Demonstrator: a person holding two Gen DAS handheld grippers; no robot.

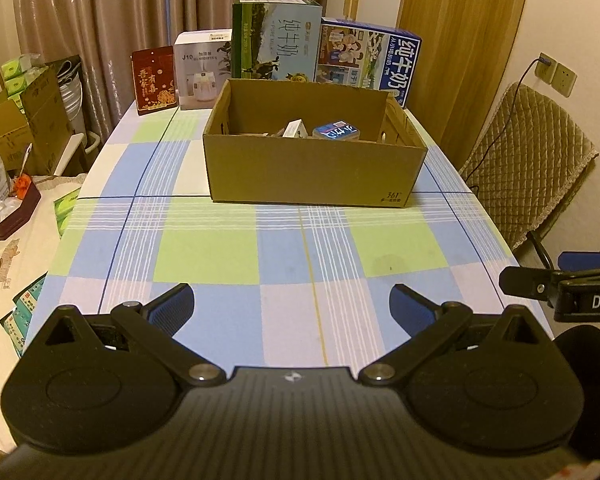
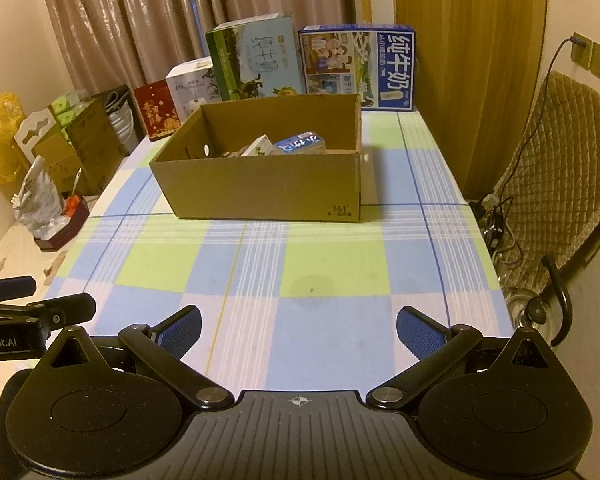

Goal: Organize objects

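An open brown cardboard box [image 1: 312, 172] [image 2: 260, 188] stands on the checked tablecloth [image 1: 236, 252] [image 2: 340, 264] past the table's middle. Inside it lie a blue-topped pack [image 1: 337, 132] [image 2: 300, 143], a small white carton [image 1: 294, 128] [image 2: 260, 146] and other items mostly hidden by the front wall. My left gripper [image 1: 291, 300] hangs open over the table's near edge, nothing between its blue pads. My right gripper [image 2: 298, 322] is likewise open and empty, well short of the box. Each gripper shows at the edge of the other's view, the right gripper [image 1: 560, 284] and the left gripper [image 2: 36, 308].
Behind the box stand a row of cartons: a red one [image 1: 155, 80], a white humidifier box [image 1: 202, 70], a green milk carton [image 1: 276, 40] and a blue milk carton [image 1: 368, 60]. A padded chair [image 1: 528, 160] is at the right. Boxes and clutter [image 1: 24, 128] crowd the left.
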